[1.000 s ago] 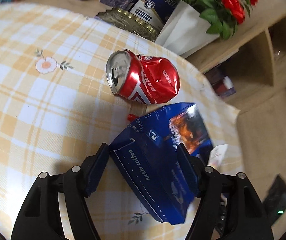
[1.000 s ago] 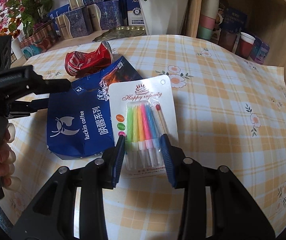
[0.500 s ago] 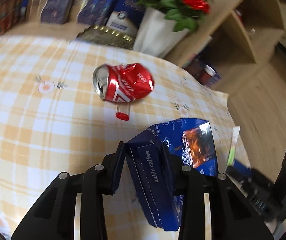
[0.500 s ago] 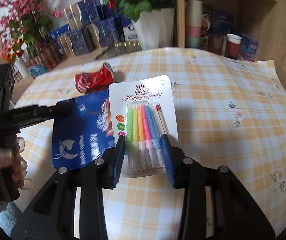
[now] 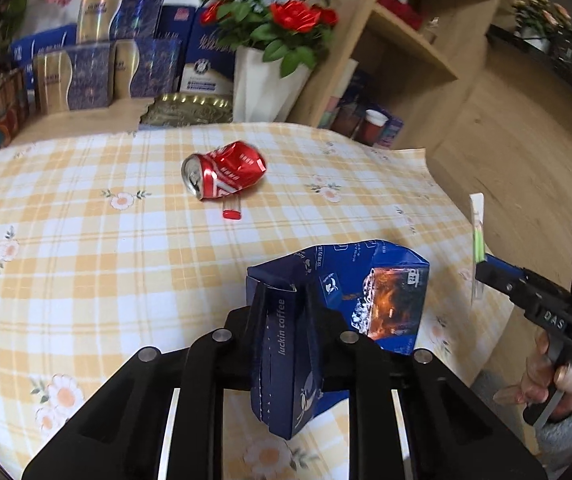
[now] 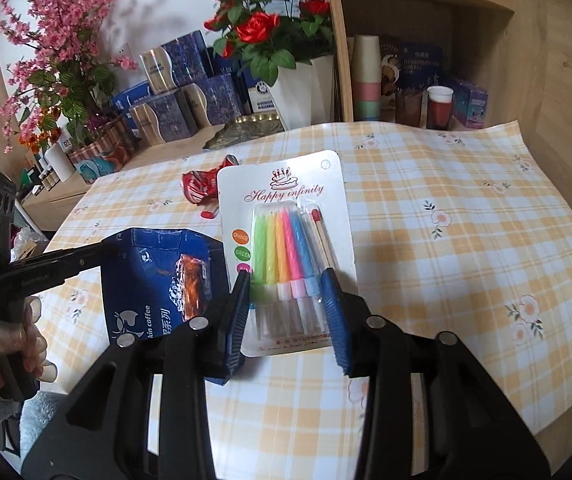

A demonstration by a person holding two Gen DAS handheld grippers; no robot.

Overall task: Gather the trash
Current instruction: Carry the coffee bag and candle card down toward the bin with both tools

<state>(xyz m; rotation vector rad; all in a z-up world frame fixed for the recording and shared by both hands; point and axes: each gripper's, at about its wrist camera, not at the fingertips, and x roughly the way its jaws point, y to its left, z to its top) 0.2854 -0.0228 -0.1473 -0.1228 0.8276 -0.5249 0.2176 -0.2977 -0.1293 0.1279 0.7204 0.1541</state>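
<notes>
My left gripper (image 5: 284,300) is closing its jaws on a crushed blue coffee carton (image 5: 382,296), whose folded side is pinched between the pads; it hangs above the checked tablecloth (image 5: 86,260). In the right wrist view the carton (image 6: 154,272) hangs from that left gripper (image 6: 106,250). My right gripper (image 6: 286,304) is shut on a white card of coloured birthday candles (image 6: 286,200), held up off the table. A crumpled red can (image 5: 224,174) lies on its side near the table's middle, with a small red cap (image 5: 231,214) just in front of it.
Behind the table stand a white vase of red roses (image 5: 262,84), blue and gold gift boxes (image 5: 86,76) and a brass tray (image 5: 190,108). A wooden shelf with stacked cups (image 6: 366,80) is at the back right. Wooden floor lies beyond the table's right edge.
Both grippers have lifted their loads up and back from the table. The left jaws have narrowed and squashed the carton. The red cap under it has come into sight.
</notes>
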